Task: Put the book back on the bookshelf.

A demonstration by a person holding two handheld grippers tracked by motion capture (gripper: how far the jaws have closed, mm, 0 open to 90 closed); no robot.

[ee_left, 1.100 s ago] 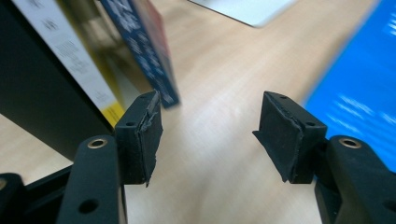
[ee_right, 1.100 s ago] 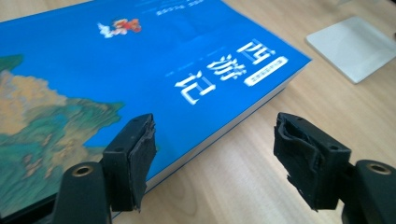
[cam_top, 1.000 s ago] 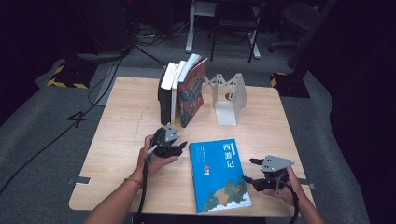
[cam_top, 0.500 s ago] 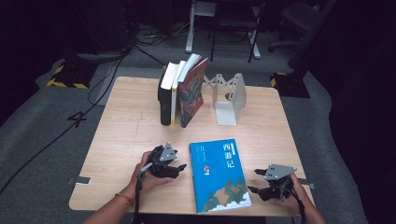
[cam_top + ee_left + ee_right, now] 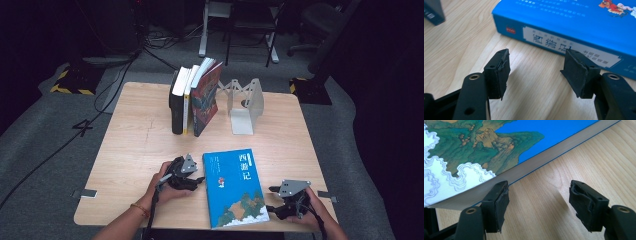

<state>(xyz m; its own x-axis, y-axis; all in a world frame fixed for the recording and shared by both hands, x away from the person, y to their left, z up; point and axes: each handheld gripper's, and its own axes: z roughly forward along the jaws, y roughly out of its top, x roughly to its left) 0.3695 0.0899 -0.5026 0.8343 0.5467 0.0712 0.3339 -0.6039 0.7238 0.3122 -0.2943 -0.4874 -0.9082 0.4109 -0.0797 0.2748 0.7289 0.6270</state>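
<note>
The blue book (image 5: pixel 235 187) lies flat on the table (image 5: pixel 135 135), near the person's edge, between the two hands. Its long axis runs away from the person, tilted a little so that the far end leans left in the high view. The spine faces the left gripper (image 5: pixel 196 179); the page edge faces the right gripper (image 5: pixel 270 200).

The left gripper sits just beside the spine, about halfway along it. In the left gripper view the spine (image 5: pixel 564 43) crosses just ahead of the fingers (image 5: pixel 499 67), and bare table shows between them. They stand apart, released, holding nothing and not touching the book.

The right gripper is at the book's near right corner. In the right gripper view the page edge (image 5: pixel 544 162) runs slantwise just past the left finger (image 5: pixel 499 200), which looks to be at the very edge, though I cannot tell whether it touches. The other finger (image 5: pixel 586 202) stands over bare wood, well clear of the book. These fingers are also released and empty.

Both hands are about equally near, one on each long side. The next move likely turns on this: each gripper must go inward, across the book's short axis, to catch an edge. The book is flat, so the fingers would need to get under or around a side to lift it, perhaps toward the standing books (image 5: pixel 192 100) and the bookend (image 5: pixel 245 105) at the far side.
</note>
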